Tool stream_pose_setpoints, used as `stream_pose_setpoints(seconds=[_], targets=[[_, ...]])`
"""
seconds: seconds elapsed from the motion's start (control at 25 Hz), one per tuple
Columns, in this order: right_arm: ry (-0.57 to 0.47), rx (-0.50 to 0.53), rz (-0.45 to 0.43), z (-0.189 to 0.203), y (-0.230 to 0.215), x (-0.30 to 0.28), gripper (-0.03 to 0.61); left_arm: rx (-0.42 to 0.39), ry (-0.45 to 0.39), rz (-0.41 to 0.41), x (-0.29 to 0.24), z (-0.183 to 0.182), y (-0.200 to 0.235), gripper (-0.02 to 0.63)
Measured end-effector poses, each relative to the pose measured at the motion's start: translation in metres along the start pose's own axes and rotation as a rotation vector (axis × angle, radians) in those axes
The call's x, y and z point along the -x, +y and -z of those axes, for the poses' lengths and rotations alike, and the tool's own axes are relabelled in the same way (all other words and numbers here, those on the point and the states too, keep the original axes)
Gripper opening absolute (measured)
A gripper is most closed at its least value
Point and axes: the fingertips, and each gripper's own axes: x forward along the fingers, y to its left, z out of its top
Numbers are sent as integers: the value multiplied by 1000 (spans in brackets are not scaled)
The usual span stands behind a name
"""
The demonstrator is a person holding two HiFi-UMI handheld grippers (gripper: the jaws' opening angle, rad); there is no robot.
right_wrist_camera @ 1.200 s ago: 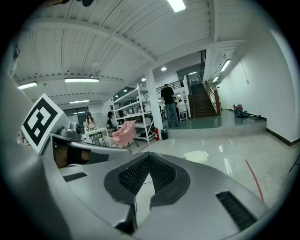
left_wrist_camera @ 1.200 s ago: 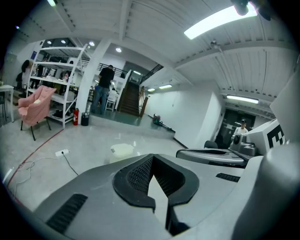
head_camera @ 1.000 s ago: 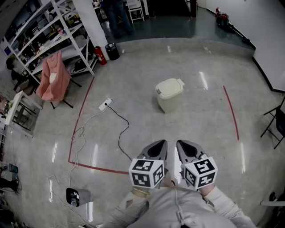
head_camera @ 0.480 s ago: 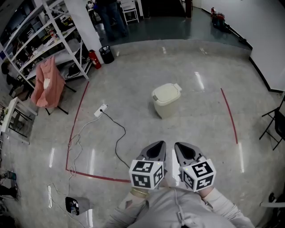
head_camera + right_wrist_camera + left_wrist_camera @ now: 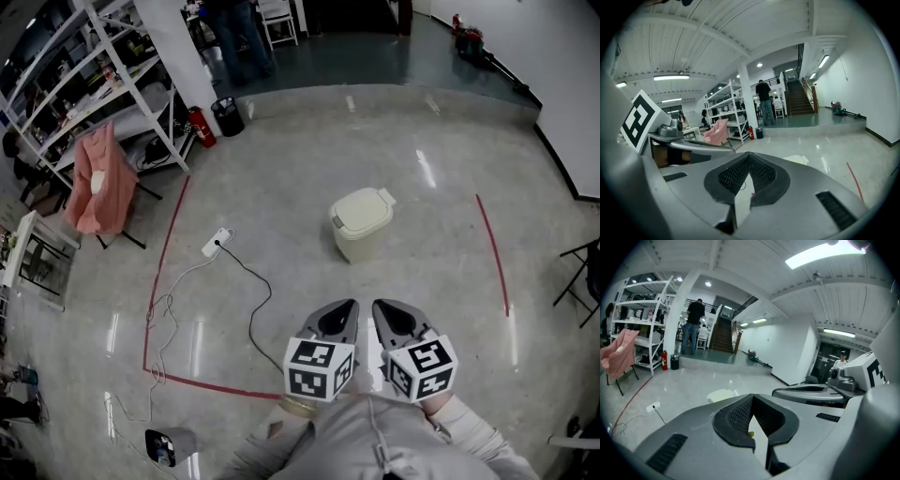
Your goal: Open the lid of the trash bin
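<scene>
The trash bin (image 5: 361, 225) stands on the floor (image 5: 281, 187) with its lid (image 5: 360, 207) down, inside the red tape lines (image 5: 168, 246). The left claw (image 5: 341, 310) and right claw (image 5: 384, 310) are side by side, well short of it. Both are pressed together, pinching nothing.

The trash bin (image 5: 361, 223) now sits slightly lower in the head view than a second ago.
</scene>
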Motion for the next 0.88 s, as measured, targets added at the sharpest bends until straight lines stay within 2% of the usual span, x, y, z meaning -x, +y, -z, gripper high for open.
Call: stream_pose_setpoints(seconds=[0.4,0.88], targets=[[14,-9,27,-39,-26,-79,-5,-4,22,12,-49,-48,72,3],[9,-22,66,-68,-61,-160,-4,-14,57,47,-109,-79,136,3]])
